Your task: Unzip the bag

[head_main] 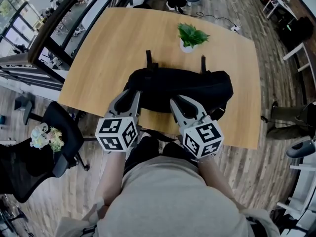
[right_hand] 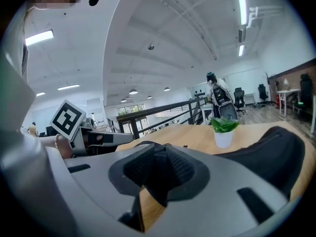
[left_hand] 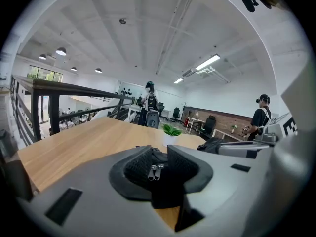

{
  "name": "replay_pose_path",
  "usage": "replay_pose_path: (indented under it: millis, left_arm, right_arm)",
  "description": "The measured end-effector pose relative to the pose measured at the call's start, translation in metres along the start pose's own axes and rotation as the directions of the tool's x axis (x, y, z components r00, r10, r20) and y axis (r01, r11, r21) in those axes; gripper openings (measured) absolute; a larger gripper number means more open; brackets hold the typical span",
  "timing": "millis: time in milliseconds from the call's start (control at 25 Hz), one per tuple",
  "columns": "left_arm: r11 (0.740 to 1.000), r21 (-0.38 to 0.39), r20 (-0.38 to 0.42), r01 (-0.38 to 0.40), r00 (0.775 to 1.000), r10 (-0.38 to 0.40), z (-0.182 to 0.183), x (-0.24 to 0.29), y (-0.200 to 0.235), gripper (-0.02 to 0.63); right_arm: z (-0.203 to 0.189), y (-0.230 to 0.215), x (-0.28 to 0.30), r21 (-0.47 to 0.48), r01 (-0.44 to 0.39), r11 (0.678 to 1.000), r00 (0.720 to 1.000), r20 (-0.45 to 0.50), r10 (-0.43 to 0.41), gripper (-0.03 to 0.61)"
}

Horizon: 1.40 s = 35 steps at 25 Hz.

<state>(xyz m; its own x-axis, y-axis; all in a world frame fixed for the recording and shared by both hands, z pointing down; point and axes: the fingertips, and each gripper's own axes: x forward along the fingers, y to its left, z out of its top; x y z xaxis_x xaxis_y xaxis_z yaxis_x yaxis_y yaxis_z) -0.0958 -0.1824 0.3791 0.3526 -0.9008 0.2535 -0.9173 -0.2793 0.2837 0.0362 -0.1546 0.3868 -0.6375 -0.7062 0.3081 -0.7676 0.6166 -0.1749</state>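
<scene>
Table: big pale wooden table (head_main: 108, 48), and everything is happening at its near edge.
Bag: the black bag (head_main: 182, 85) lies lengthwise across the near middle of the table, with a small potted plant (head_main: 191, 35) standing apart beyond it.
Left gripper: the left gripper (left_hand: 159, 168) is in at the bag's left end. Its jaws are drawn close, with only a narrow gap, and look clamped on the two metal zipper pulls (left_hand: 155, 172) and the black cloth around them.
Right gripper: the right gripper (right_hand: 158, 169) is just beside its partner, nearer the bag's middle. Its pads are nipped in on a fold of black bag fabric, so I read it as the anchor.
Step in hand: I'd call this the start of the zip run, with the pulls seized and the bag braced.
Doing it well: draw one pull along the line of the teeth, low and level, not upward. Keep the right grip firm so the cloth stays taut and the bag doesn't slide.
Watch for: both pulls sit together, so taking both at once could jam.
Hard to see: the zipper track itself can't be seen against the black, so how far it's open I can't tell. The gripper bodies hide the contact points from the head view.
</scene>
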Motion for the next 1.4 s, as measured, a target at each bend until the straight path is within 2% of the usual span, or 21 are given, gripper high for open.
replay_pose_path:
  millis: [160,520,680,840,960,1120,1400]
  left_arm:
    - [1.000,0.015,-0.017,0.003,1.000,-0.003,0.008,0.003,0.013,0.112]
    - [0.999,0.026,-0.109,0.043,0.993,-0.040,-0.006,0.007,0.023,0.112]
    - [0.998,0.035,-0.135,0.052,0.990,-0.047,-0.008,0.003,0.037,0.115]
    - [0.997,0.010,-0.162,0.073,0.984,-0.071,-0.013,0.003,0.050,0.134]
    - [0.996,-0.021,-0.188,0.087,0.978,-0.090,-0.019,0.003,0.057,0.174]
    - [0.992,-0.045,-0.232,0.118,0.965,-0.125,-0.033,0.009,0.061,0.192]
    - [0.972,-0.114,-0.257,0.205,0.939,-0.229,-0.043,0.015,0.058,0.192]
  right_arm:
    - [0.005,-0.003,0.011,0.019,0.011,1.000,1.000,0.003,-0.011,0.064]
    - [0.002,0.018,0.040,0.047,-0.049,0.998,0.999,-0.011,0.049,0.049]
    - [0.002,0.025,0.050,0.052,-0.050,0.997,0.999,-0.010,0.051,0.048]
    - [0.001,0.030,0.058,0.065,-0.046,0.997,0.999,-0.009,0.047,0.048]
    - [0.000,0.034,0.061,0.067,-0.043,0.997,0.999,-0.009,0.044,0.047]
    - [0.000,0.035,0.063,0.025,-0.033,0.999,0.999,-0.016,0.034,0.054]
    - [0.002,0.040,0.069,-0.112,-0.002,0.994,0.998,-0.062,-0.005,0.057]
